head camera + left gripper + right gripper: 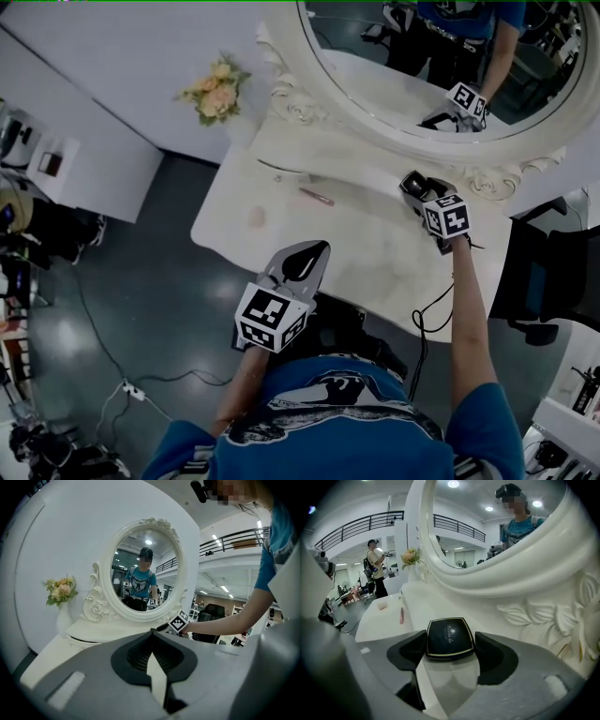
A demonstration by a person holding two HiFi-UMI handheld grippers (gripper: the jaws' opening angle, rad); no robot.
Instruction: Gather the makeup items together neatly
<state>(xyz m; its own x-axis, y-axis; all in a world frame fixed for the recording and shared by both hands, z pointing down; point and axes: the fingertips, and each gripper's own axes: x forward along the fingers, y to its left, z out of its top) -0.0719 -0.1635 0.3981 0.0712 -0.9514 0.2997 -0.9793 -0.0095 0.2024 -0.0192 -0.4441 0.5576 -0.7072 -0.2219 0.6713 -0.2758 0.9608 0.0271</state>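
Note:
A black square compact (449, 638) with a gold rim lies flat on the white dressing table (375, 267), close under the mirror's carved base. My right gripper (450, 645) is open, one jaw on each side of the compact, the pads not pressing on it. In the head view that right gripper (412, 183) is at the table's back right. A pink lipstick (316, 196) (401, 615) and a round pink puff (256, 217) (382, 605) lie further left on the table. My left gripper (317, 251) (151, 631) hovers at the table's front edge, shut and empty.
The big oval mirror (412, 56) in its ornate white frame stands along the table's back. A vase of flowers (217, 92) sits at the back left corner. A black chair (553, 272) stands to the right, and cables (131, 384) run over the dark floor.

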